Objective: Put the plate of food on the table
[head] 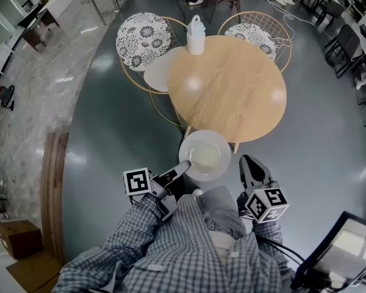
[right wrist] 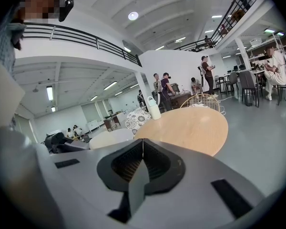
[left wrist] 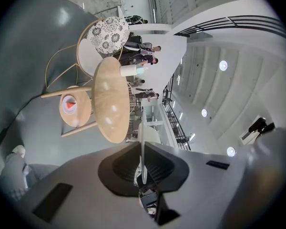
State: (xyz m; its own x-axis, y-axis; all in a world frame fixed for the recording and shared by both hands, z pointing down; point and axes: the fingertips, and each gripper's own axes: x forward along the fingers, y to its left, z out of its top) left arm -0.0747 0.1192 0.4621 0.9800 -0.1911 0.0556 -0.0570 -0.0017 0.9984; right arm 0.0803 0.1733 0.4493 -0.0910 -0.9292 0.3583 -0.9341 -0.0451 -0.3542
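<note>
A jug (head: 196,35) stands at the table's (head: 232,96) far edge, with chairs (head: 143,39) behind it. The left gripper (head: 184,163) pinches the level plate's (head: 224,149) rim just off the near edge. The right gripper (head: 247,161) is closed and empty.

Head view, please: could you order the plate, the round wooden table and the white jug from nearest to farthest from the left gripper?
1. Plate: its rim is gripped by the left gripper.
2. Round wooden table: just beyond the plate.
3. White jug: on the table's far edge.

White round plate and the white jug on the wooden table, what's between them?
Only bare round wooden tabletop between white plate and white jug, in the head view.
</note>
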